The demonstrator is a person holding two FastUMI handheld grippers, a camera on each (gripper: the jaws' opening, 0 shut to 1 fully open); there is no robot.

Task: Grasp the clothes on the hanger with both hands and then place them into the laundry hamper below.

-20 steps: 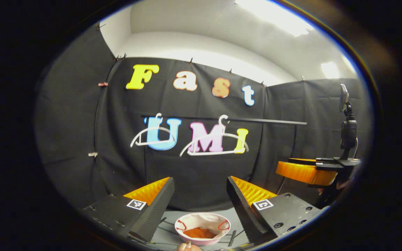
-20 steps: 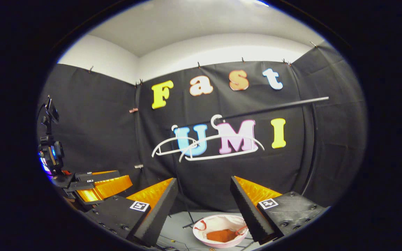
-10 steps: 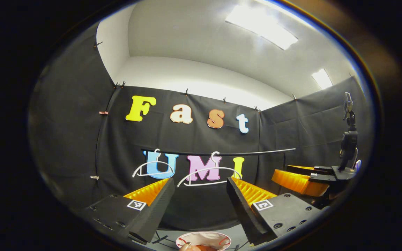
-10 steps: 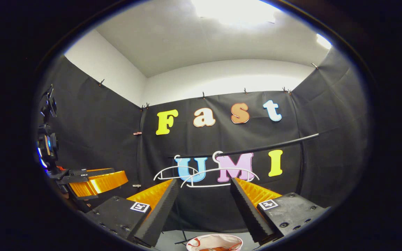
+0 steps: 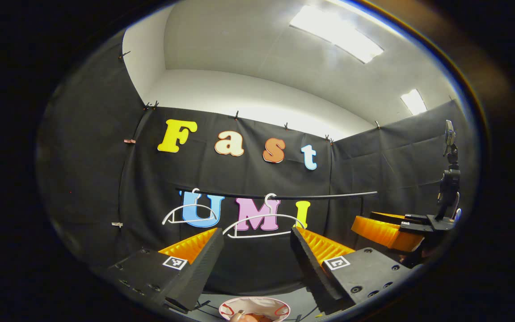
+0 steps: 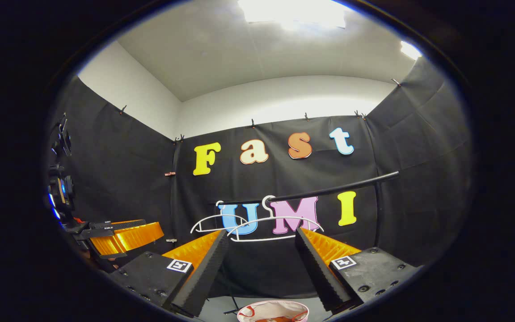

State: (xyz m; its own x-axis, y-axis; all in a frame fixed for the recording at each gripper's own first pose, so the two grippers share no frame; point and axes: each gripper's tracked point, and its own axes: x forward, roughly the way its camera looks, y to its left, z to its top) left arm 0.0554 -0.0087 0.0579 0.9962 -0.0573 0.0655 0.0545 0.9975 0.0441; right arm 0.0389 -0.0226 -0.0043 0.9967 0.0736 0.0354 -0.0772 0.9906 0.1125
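Two bare white hangers [image 5: 262,223] [image 6: 275,226] hang on a black rail [image 5: 284,197] [image 6: 329,190] against the back wall. Below them stands the white laundry hamper [image 5: 257,303] [image 6: 275,306] with red handles, cut off by the bottom of both views; a bit of orange cloth [image 6: 270,319] lies inside it. My left gripper [image 5: 255,264] is open with nothing between its fingers, pointing at the wall under the hangers. My right gripper [image 6: 259,268] is open and empty too. Each gripper also appears off to the side in the other's view [image 5: 391,230] [image 6: 123,235].
Black cloth walls close the booth on three sides. The rail's upright post [image 6: 377,214] stands at the right. A thin black stand leg [image 6: 233,309] lies on the grey floor beside the hamper.
Both views have tilted upward: hangers and rail sit lower in frame, the hamper has slid to the bottom edge, more ceiling is visible. Both grippers stay open.
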